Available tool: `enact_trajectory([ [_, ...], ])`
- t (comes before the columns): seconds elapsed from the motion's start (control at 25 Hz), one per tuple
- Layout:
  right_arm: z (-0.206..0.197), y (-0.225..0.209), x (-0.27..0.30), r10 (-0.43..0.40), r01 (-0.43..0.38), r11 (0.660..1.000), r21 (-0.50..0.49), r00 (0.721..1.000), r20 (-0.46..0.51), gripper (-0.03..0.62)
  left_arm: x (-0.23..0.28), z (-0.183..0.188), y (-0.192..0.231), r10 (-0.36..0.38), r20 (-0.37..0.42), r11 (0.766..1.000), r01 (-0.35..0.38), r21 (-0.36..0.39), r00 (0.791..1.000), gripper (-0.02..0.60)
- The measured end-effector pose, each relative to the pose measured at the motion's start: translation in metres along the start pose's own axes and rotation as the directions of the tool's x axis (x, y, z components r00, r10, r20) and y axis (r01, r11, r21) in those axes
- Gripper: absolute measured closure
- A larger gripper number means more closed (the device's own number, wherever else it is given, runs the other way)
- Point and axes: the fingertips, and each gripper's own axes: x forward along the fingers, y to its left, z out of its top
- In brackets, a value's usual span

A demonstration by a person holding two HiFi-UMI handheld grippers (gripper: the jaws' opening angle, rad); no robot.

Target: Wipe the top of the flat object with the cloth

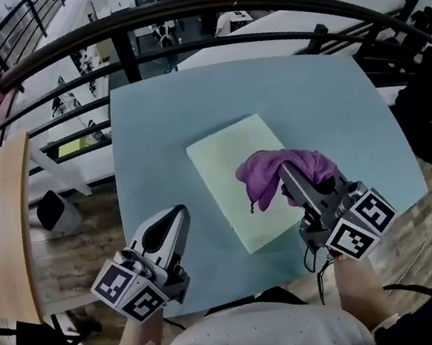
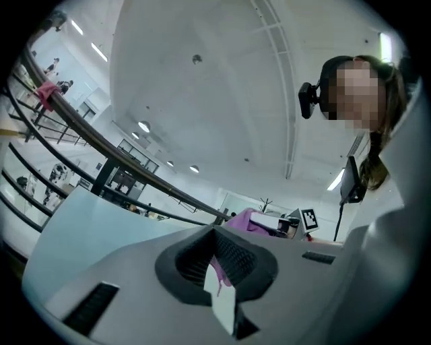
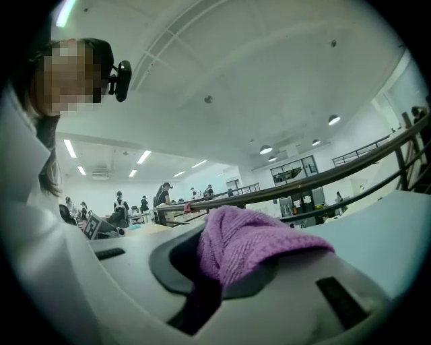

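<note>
Right now my right gripper point(image 1: 286, 171) is clamped on the purple cloth point(image 1: 258, 174), bunched at its tips atop the pale flat object point(image 1: 226, 162). My left gripper point(image 1: 175, 213) has its jaws together and empty, and the object lies just to its right on the table point(image 1: 317, 95).

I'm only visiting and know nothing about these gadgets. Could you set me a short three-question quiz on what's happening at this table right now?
1. True or false: the left gripper holds the purple terry cloth.
2. From the head view, the cloth is over: A the pale green flat rectangular pad; B the bare blue-grey table; C the left gripper.
3. Fill in: the right gripper has its jaws shut on the ____.

Key: 1 false, its jaws are together with nothing between them; 2 A; 3 cloth.
</note>
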Motion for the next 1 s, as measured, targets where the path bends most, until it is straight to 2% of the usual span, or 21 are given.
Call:
enact_trajectory([
  [0.12, -0.001, -0.013, 0.031, 0.037, -0.038, 0.998, -0.048, 0.999, -0.029, 0.554, 0.019, -0.011, 0.017, 0.032, -0.005, 0.999, -0.032, -0.038, 0.999, 0.581],
  [0.28, -0.01, -0.04, 0.07, 0.035, -0.052, 0.974, -0.223, 0.996, -0.078, 0.554, 0.029, -0.03, 0.034, 0.153, 0.024, 0.982, -0.149, -0.12, 0.988, 0.581],
  [0.4, -0.04, -0.054, 0.115, -0.048, -0.011, 0.917, -0.399, 0.989, -0.139, 0.554, 0.015, -0.028, 0.046, 0.231, 0.037, 0.967, -0.225, -0.117, 0.972, 0.581],
  [0.44, -0.056, -0.056, 0.131, -0.07, -0.023, 0.888, -0.46, 0.981, -0.184, 0.554, 0.007, -0.028, 0.051, 0.259, 0.043, 0.961, -0.253, -0.111, 0.965, 0.581],
  [0.52, -0.094, -0.054, 0.163, -0.067, -0.103, 0.844, -0.526, 0.954, -0.294, 0.554, -0.01, -0.031, 0.062, 0.309, 0.051, 0.946, -0.302, -0.119, 0.95, 0.581],
  [0.68, -0.17, -0.042, 0.196, 0.035, -0.304, 0.826, -0.475, 0.869, -0.494, 0.554, -0.039, -0.05, 0.062, 0.366, 0.047, 0.922, -0.355, -0.155, 0.929, 0.581],
  [0.8, -0.199, -0.044, 0.2, 0.065, -0.374, 0.811, -0.451, 0.822, -0.566, 0.554, -0.048, -0.062, 0.058, 0.443, 0.026, 0.889, -0.435, -0.144, 0.896, 0.581],
  [0.88, -0.204, -0.048, 0.203, 0.053, -0.384, 0.802, -0.457, 0.808, -0.587, 0.554, -0.055, -0.06, 0.052, 0.479, 0.022, 0.871, -0.472, -0.135, 0.878, 0.581],
  [1.0, -0.2, -0.06, 0.207, 0.005, -0.376, 0.782, -0.497, 0.801, -0.598, 0.556, -0.064, -0.051, 0.043, 0.517, 0.044, 0.85, -0.506, -0.148, 0.855, 0.581],
])
